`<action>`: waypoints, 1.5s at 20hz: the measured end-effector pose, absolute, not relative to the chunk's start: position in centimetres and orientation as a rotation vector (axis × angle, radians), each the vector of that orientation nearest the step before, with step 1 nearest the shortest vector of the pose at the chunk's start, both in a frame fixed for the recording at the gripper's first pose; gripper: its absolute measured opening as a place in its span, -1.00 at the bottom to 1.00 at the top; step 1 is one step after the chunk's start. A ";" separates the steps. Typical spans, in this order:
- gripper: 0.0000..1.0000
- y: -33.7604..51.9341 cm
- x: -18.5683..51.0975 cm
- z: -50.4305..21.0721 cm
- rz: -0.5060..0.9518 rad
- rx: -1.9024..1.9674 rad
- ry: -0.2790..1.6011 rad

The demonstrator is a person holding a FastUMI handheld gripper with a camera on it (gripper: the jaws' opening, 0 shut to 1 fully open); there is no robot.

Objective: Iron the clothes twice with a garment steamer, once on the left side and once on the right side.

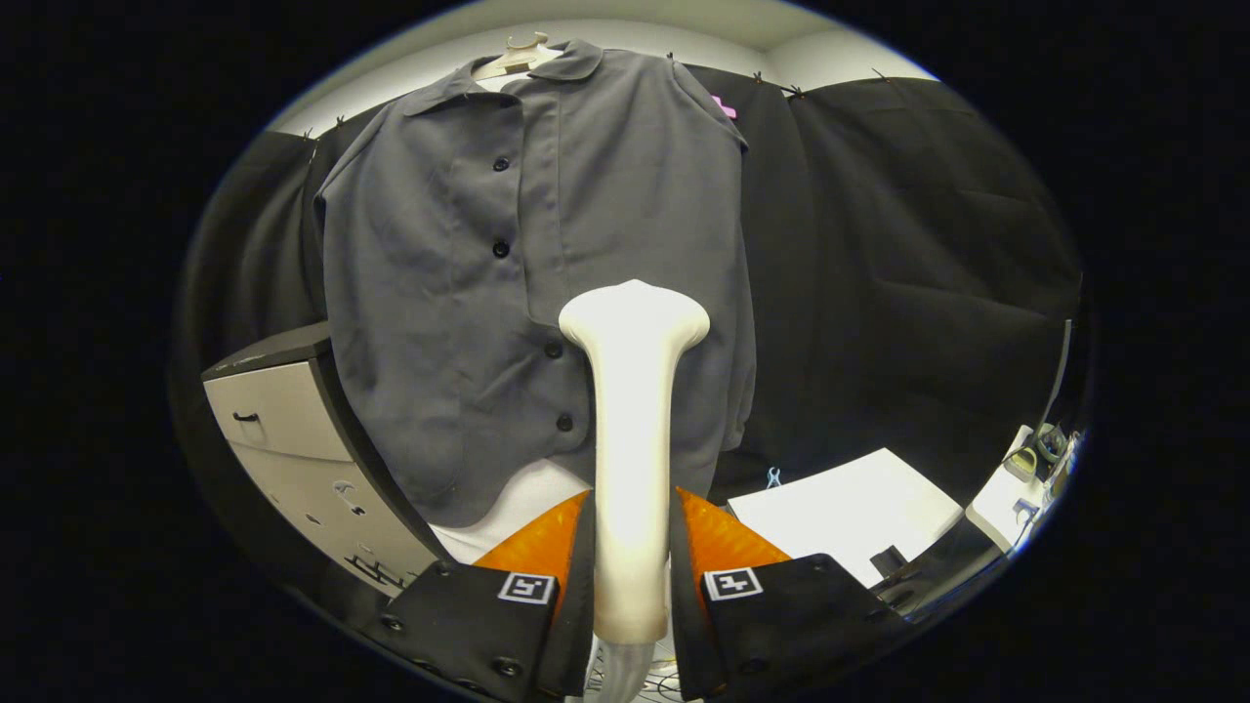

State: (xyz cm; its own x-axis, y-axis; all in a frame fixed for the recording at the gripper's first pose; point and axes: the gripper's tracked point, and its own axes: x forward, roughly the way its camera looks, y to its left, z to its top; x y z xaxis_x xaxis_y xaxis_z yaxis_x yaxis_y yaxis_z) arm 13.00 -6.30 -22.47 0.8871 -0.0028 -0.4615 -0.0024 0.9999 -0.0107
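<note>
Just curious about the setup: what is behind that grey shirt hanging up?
Behind the grey shirt hangs black cloth, below a pale wall. A cabinet shows beside its lower edge. The steamer, clamped in the gripper, hides part of the shirt.

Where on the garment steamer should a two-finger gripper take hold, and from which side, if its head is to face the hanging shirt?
Grip the garment steamer on its slim, straight handle below the flared head, coming from the end away from the grey shirt. The handle is narrow enough to sit between the fingers, and the wide head stays free. The gripper is shut on it this way now, with one finger on each side.
</note>
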 end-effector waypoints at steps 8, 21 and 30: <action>-0.16 -7.1 11.1 -25.6 -0.026 0.009 0.552; -0.16 -7.5 1.1 -17.6 -0.001 0.059 0.440; -0.17 -7.6 -2.2 -7.4 0.042 0.031 0.284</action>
